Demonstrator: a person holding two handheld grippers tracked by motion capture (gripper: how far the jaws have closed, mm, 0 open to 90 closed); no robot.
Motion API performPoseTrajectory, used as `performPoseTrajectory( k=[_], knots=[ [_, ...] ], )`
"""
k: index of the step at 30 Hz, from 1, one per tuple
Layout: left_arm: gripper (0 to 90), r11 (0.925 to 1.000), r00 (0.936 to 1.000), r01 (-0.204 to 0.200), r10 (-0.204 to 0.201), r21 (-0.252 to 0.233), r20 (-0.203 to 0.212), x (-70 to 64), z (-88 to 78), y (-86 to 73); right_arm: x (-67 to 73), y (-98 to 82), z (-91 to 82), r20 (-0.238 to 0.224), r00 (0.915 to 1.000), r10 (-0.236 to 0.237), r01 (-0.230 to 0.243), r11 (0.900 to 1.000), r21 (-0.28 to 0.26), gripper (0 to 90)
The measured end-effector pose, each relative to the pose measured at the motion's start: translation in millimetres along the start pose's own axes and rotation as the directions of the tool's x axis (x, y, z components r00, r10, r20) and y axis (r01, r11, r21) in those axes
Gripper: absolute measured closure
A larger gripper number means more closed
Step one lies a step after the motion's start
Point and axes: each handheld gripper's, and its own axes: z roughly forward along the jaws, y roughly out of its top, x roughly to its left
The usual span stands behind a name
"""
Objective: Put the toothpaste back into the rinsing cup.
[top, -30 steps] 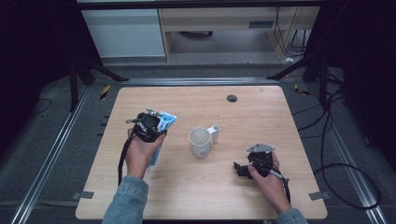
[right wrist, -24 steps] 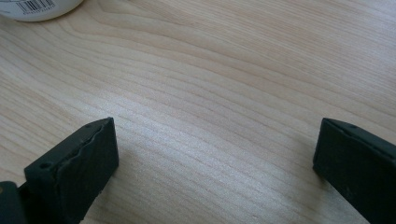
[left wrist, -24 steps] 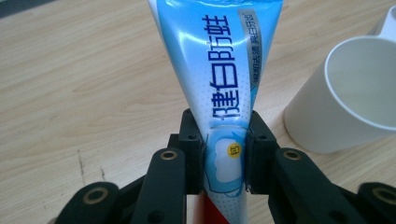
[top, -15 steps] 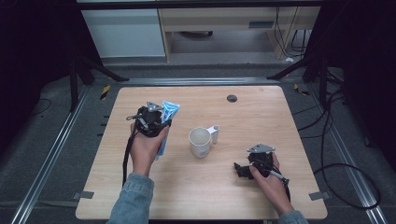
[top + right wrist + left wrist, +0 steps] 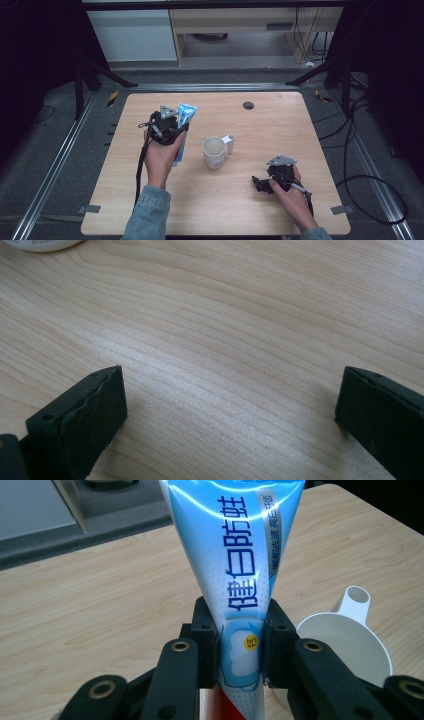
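Toothpaste tube [image 5: 184, 125] sits at the left of my table [image 5: 280, 125], pinched in my left gripper [image 5: 167, 131] and lifted off the wood. From above I see the tube running near to far, its flat blue end sticking out past the gripper toward the far edge and its lower part reaching back beside my left hand [image 5: 161, 160]. In the left gripper view the tube [image 5: 235, 570] stands upright between the two black jaws, which press on its narrow lower part from both sides, just at the white tooth picture and the yellow dot. Dark blue characters run up its light blue face, and it widens toward the top.

Right of the tube, near the middle of the table, stands a white cup [image 5: 215, 151], upright, with its handle pointing to the far right. It is close to the tube but apart from it. In the left gripper view the cup [image 5: 345, 640] sits just right of the jaws, lower than the tube.

Farther right, on the near side, my right hand [image 5: 290, 197] rests with the right gripper [image 5: 262, 182] low over the wood, well apart from the cup. In the right gripper view its jaws are spread wide with bare wood [image 5: 225, 340] between them.

A small dark disc [image 5: 248, 105] lies at the far side, right of centre.
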Motion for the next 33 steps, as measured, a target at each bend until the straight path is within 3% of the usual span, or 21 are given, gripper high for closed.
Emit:
performPoseTrajectory(
  k=[12, 20, 27, 33],
  knots=[
    [72.5, 0.9978, 0.9998, 0.017, -0.018, -0.063, -0.007, -10.1, -2.9, -6.4, 0.0, -0.1, -0.4, -0.008, 1.0, 0.003, -0.003, 1.0, 0.0, 0.3],
    [72.4, 0.9974, 0.9998, 0.009, -0.007, -0.071, 0.02, -18.0, 1.5, -4.4, -0.3, -0.4, -0.7, -0.012, 0.9999, 0.0, 0.0, 1.0, 0.001, 0.3],
    [72.4, 0.9918, 0.9999, -0.01, 0.011, -0.127, 0.004, -24.4, -7.4, 0.0, -0.3, -0.4, -0.7, -0.012, 0.9999, 0.0, 0.0, 1.0, 0.001, 0.3],
    [72.4, 0.9845, 0.9997, 0.004, 0.001, -0.176, 0.026, -26.3, -9.5, 7.4, -0.2, -0.4, -0.7, -0.013, 0.9999, 0.0, 0.0, 1.0, 0.002, 0.3]
  ],
)
